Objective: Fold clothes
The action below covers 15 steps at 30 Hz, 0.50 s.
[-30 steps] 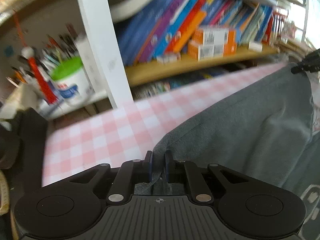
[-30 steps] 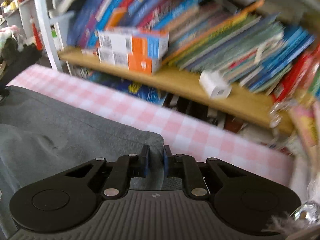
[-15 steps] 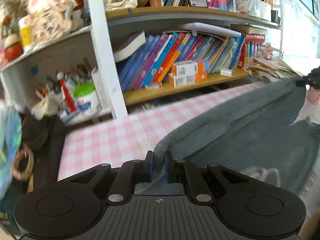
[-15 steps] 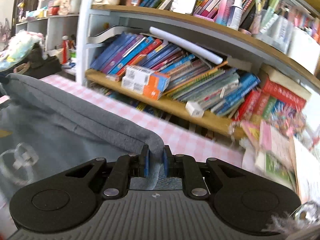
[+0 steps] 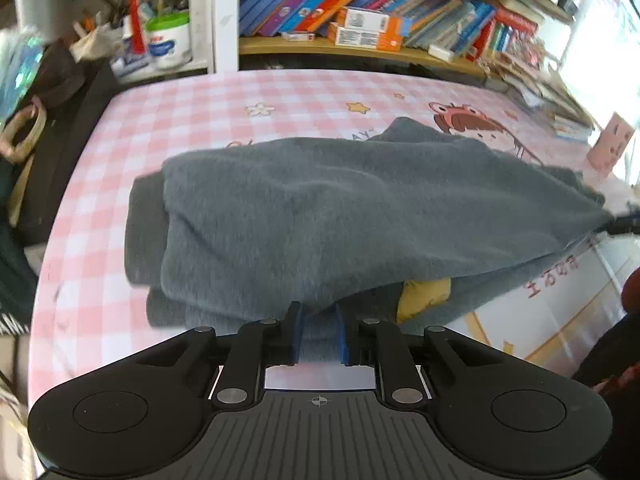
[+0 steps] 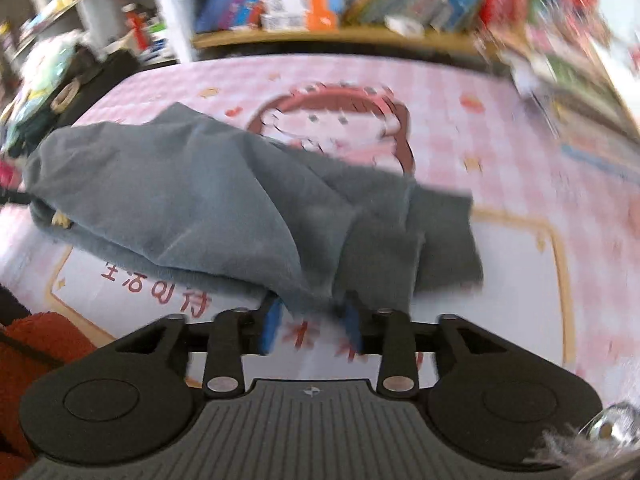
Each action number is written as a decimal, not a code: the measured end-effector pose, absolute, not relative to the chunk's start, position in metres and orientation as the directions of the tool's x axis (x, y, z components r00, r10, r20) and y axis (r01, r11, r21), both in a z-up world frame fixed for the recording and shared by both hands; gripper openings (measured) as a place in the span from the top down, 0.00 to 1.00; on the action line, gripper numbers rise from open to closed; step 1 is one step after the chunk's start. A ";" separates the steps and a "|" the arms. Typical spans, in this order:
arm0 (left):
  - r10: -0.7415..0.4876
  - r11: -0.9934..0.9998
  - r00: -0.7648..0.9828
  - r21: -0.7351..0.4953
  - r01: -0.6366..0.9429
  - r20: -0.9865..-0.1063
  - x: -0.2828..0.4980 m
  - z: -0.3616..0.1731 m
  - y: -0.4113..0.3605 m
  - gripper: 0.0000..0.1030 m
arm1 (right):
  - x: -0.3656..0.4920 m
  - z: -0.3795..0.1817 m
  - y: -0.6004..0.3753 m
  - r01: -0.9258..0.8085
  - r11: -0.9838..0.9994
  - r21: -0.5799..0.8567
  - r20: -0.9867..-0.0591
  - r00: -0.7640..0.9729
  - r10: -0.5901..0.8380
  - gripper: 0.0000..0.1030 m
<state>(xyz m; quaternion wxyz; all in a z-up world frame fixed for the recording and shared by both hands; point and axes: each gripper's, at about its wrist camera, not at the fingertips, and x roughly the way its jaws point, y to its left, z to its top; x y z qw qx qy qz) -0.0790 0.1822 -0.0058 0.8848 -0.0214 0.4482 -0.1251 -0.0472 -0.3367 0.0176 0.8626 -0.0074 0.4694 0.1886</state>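
Pink checked cloth covers the table; bookshelves behind grey garment

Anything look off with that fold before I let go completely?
Yes: the grey garment lies bunched, not flat. Its top layer sits skewed, so a darker layer sticks out on the left, and a yellow patch peeks from under the near edge. In the right wrist view, the right end is ragged and uneven.

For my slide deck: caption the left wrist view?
Left gripper open at the folded grey garment on a pink checked tablecloth.
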 end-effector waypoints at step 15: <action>-0.203 0.854 0.698 -0.473 -0.218 -0.687 -0.086 -0.010 0.216 0.42 | -0.038 -0.035 -0.406 0.583 0.408 0.703 -0.709 0.528 0.468 0.80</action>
